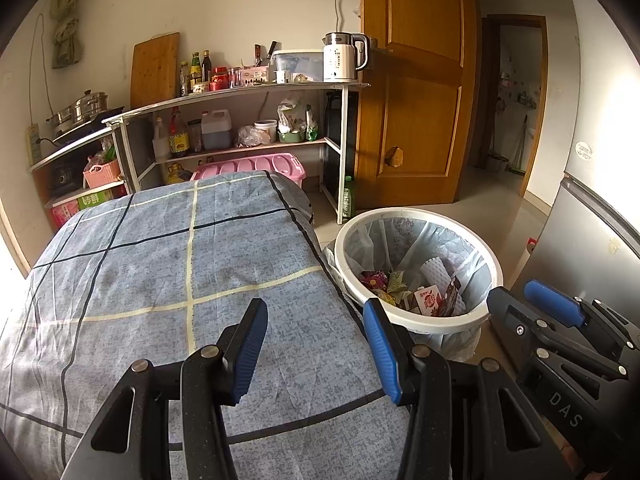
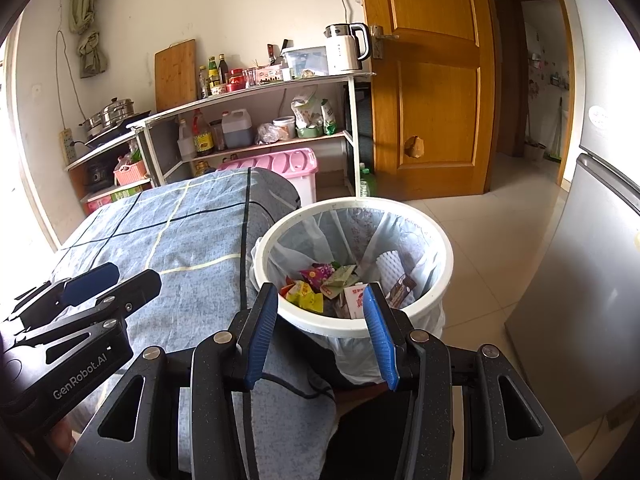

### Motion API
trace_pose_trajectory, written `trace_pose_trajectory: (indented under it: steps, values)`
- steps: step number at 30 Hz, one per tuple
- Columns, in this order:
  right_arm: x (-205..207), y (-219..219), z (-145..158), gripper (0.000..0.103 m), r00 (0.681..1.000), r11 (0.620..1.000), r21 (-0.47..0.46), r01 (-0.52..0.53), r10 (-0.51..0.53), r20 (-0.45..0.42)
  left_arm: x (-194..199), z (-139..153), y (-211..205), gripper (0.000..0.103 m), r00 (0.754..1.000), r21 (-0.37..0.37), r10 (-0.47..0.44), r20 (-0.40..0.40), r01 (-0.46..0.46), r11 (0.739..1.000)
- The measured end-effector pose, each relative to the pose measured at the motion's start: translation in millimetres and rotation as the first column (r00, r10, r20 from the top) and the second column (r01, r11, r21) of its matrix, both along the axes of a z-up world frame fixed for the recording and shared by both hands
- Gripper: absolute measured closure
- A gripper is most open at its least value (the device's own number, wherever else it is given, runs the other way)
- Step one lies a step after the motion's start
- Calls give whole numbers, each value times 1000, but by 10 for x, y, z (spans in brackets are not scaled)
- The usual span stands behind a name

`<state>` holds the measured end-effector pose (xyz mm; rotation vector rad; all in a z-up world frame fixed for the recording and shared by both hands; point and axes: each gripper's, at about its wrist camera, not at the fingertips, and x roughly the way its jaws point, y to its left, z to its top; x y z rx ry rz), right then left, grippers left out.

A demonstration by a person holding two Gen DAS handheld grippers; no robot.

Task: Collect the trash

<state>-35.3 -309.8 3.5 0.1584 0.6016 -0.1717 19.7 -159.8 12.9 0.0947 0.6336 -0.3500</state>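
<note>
A white trash bin (image 1: 416, 322) (image 2: 440, 248) with a pale plastic liner stands on the floor beside the cloth-covered table. Inside it lie several wrappers and small cartons (image 1: 416, 292) (image 2: 320, 286) and a white foam sheet (image 2: 388, 268). My left gripper (image 1: 316, 344) hovers open over the blue checked cloth (image 1: 180, 260) (image 2: 192, 240), nothing between its blue pads. My right gripper (image 2: 324, 334) hangs open just before the bin's near rim, empty. In the left wrist view the right gripper (image 1: 524, 296) shows at the right; the left gripper (image 2: 120, 276) appears at the left of the right wrist view.
A white shelf unit (image 1: 340, 148) (image 2: 352, 136) with bottles, a kettle (image 1: 344, 56) and a pink lidded box (image 1: 256, 164) stands behind the table. A wooden door (image 1: 416, 80) is ajar at the back. A grey fridge (image 2: 580, 260) flanks the bin on the right. Tiled floor lies between.
</note>
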Motion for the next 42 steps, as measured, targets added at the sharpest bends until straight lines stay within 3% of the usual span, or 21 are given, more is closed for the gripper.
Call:
trace_pose_trajectory:
  steps: [42]
  values:
    - [-26, -2, -3, 58, 1000, 1000, 7, 6, -6, 3, -31, -13, 3, 53, 1000, 8, 0, 2, 0, 1000]
